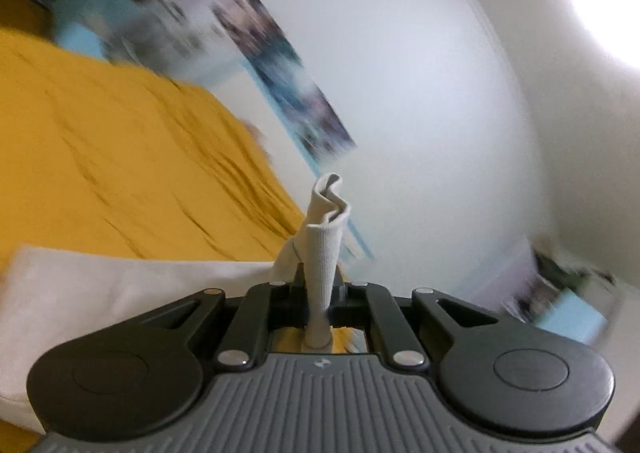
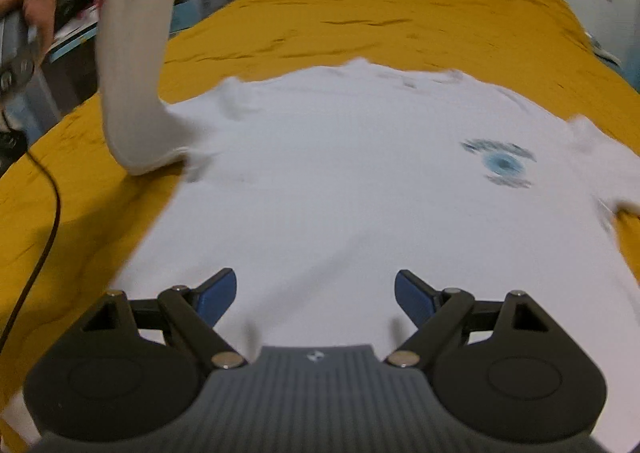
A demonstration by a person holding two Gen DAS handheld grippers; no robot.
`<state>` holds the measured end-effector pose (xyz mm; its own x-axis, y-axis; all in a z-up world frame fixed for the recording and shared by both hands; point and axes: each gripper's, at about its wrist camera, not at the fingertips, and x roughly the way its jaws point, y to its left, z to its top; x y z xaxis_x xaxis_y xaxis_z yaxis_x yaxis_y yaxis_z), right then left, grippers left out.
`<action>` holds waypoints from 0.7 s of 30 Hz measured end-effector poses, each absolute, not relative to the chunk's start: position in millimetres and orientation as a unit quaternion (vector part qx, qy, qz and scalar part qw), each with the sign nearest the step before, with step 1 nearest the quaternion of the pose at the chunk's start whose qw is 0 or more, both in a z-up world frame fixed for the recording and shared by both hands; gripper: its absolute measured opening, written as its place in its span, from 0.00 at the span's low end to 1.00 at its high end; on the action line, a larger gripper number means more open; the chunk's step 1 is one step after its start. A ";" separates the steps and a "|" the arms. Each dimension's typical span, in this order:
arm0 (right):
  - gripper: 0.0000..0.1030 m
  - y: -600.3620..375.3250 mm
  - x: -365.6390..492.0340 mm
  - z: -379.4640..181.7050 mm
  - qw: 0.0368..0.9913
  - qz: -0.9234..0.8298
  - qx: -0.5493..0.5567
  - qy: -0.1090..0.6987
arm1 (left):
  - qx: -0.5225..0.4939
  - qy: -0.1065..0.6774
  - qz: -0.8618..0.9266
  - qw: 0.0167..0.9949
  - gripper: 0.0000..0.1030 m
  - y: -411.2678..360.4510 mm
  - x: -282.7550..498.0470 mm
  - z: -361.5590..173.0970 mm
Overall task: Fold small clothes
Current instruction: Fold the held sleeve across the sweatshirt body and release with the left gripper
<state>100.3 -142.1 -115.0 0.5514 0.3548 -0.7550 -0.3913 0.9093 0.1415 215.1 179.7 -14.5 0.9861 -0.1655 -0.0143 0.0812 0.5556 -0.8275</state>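
With our left gripper (image 1: 318, 293) clamped on the shirt (image 2: 340, 181) sleeve (image 2: 136, 65) and lifting it off the bed's (image 2: 360, 5) left edge to fold inward, our right gripper (image 2: 315, 295) hovers wide open, empty, over the hem.

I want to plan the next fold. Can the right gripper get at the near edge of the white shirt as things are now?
Probably yes. The right gripper is open just above the white shirt, and nothing lies between its fingers and the cloth. The left gripper holds the sleeve up at the far side, out of the way.
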 end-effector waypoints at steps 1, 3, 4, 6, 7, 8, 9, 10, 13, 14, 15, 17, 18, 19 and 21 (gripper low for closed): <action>0.80 -154.2 102.0 -116.2 0.882 0.202 -0.015 0.426 | -0.467 0.054 -0.094 0.878 0.08 153.9 226.1 -16.1; 0.80 -181.8 104.9 -119.9 0.883 0.180 0.000 0.433 | -0.465 0.077 -0.130 0.872 0.08 107.5 245.9 -24.0; 0.80 -193.9 106.1 -121.6 0.883 0.170 0.006 0.437 | -0.464 0.089 -0.141 0.870 0.08 85.9 254.1 -31.1; 0.80 -220.4 107.5 -126.0 0.883 0.152 0.020 0.444 | -0.456 0.130 -0.158 0.866 0.08 43.0 275.0 -47.8; 0.80 -231.4 107.8 -127.8 0.883 0.143 0.024 0.447 | -0.443 0.149 -0.164 0.869 0.08 25.1 285.6 -58.2; 0.80 -241.2 107.6 -130.2 0.883 0.135 0.027 0.449 | -0.416 0.173 -0.165 0.877 0.08 4.7 295.0 -67.6; 0.80 -249.4 107.7 -131.9 0.883 0.126 0.028 0.452 | -0.389 0.199 -0.158 0.885 0.12 -10.4 303.0 -75.9; 0.80 -259.5 107.8 -133.5 0.883 0.115 0.031 0.454 | -0.368 0.226 -0.151 0.889 0.20 -30.3 307.7 -88.0; 0.80 -288.8 108.3 -134.5 0.888 0.089 0.050 0.448 | -0.342 0.272 -0.165 0.884 0.25 -61.0 311.9 -106.1; 0.80 -298.4 110.0 -133.2 0.890 0.083 0.063 0.443 | -0.343 0.273 -0.172 0.882 0.25 -62.9 308.9 -105.7; 0.80 -308.5 113.0 -131.6 0.893 0.083 0.083 0.435 | -0.345 0.269 -0.178 0.882 0.27 -60.2 306.3 -102.7; 0.75 -329.5 127.8 -128.4 0.892 0.089 0.145 0.419 | -0.333 0.258 -0.164 0.892 0.36 -36.1 293.1 -92.3; 0.67 -336.3 135.6 -127.5 0.891 0.088 0.169 0.411 | -0.325 0.254 -0.151 0.898 0.42 -24.2 288.1 -88.8; 0.65 -345.6 146.4 -127.5 0.889 0.092 0.198 0.402 | -0.317 0.251 -0.137 0.904 0.47 -11.8 279.7 -86.9; 0.64 -361.5 171.8 -134.5 0.874 0.087 0.270 0.395 | -0.305 0.251 -0.095 0.914 0.48 19.9 261.2 -89.9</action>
<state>171.8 -361.5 -134.5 0.6720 0.3662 -0.6437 0.0609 0.8389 0.5408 261.2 19.9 -89.9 0.8561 -0.3265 -0.4006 0.0210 0.7965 -0.6043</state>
